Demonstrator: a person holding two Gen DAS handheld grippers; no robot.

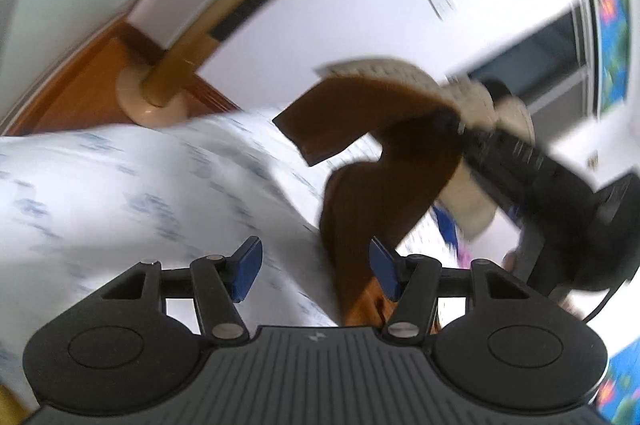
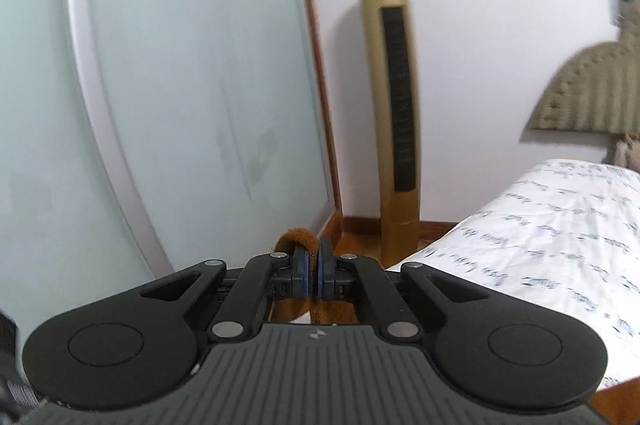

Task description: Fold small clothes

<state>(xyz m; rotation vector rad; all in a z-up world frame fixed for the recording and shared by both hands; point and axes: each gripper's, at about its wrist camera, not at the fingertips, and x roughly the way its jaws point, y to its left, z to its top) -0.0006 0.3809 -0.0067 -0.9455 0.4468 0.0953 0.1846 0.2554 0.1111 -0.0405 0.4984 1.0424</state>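
A small brown garment (image 1: 360, 185) hangs in the air over the bed, held up by my right gripper (image 1: 452, 123), which shows blurred in the left wrist view. In the right wrist view my right gripper (image 2: 314, 265) is shut on a brown edge of that garment (image 2: 290, 237). My left gripper (image 1: 316, 271) is open and empty, its blue pads (image 1: 248, 269) wide apart, with the hanging garment's lower part just in front of its right pad.
A bed with a white printed sheet (image 1: 140, 193) (image 2: 552, 237) lies below. A gold tower fan (image 2: 394, 97) stands on the wooden floor by the wall. A frosted glass door (image 2: 160, 85) is at left. A padded headboard (image 2: 592, 93) is at right.
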